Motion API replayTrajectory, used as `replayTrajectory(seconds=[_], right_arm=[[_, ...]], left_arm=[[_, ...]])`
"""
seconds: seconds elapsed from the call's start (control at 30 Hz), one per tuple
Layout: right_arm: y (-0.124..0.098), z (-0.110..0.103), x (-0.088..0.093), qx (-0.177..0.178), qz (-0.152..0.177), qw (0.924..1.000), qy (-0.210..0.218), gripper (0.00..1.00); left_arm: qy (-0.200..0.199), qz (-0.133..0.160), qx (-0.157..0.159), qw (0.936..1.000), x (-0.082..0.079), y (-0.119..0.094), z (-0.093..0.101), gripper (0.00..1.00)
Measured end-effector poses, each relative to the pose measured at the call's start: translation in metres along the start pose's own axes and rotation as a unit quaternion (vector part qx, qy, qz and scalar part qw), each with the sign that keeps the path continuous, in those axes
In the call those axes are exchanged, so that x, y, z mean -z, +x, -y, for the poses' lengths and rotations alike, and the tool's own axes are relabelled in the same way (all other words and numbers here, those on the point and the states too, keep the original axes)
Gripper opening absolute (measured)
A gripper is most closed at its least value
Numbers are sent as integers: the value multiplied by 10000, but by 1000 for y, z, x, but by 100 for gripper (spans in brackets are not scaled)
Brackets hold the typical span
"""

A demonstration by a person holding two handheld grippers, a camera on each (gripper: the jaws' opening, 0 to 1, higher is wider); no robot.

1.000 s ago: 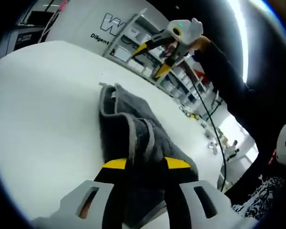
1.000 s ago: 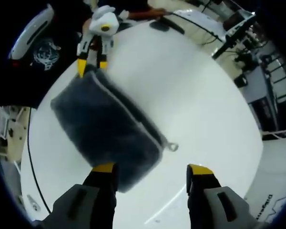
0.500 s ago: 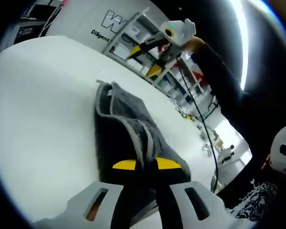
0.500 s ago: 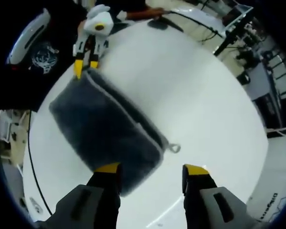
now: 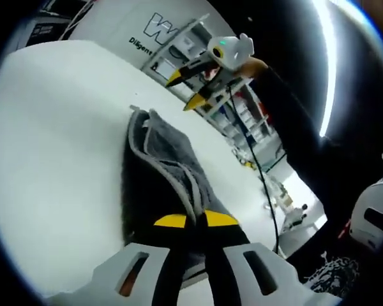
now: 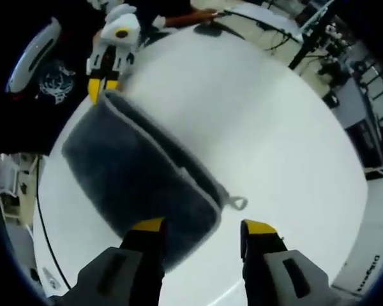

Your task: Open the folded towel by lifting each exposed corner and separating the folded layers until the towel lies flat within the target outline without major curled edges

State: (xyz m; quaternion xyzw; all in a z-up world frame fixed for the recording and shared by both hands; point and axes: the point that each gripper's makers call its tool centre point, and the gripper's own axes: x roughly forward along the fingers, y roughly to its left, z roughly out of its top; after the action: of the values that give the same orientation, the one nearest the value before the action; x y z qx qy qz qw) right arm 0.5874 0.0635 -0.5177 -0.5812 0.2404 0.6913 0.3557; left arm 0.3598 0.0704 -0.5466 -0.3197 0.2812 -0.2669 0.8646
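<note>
Presently the left tongs are clenched on the near edge of the grey towel, which is still folded on the white tabletop. At one o'clock, the right tongs are held released above its far end.

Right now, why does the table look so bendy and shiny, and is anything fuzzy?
Left gripper view: the fisheye lens bends the table into a curve, and a bright strip light glares at the upper right; the towel looks fairly sharp. Right gripper view: the white table is washed out by glare, and the towel and left gripper are smeared by blur.
</note>
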Motion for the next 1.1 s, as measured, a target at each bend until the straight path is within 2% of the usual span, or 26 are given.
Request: replayTrajectory(seconds=[0.43,0.87,1.1], right_arm=[[12,4,0,-81,79,9999,75,42],[26,0,6,-219,50,9996,140,39],[32,4,7,-243,141,9994,215,39]], left_arm=[[-270,127,65,9995,-5,-4,5,6],[-455,94,178,9988,-5,-3,9,5],[-544,107,204,9983,-4,-2,10,5]])
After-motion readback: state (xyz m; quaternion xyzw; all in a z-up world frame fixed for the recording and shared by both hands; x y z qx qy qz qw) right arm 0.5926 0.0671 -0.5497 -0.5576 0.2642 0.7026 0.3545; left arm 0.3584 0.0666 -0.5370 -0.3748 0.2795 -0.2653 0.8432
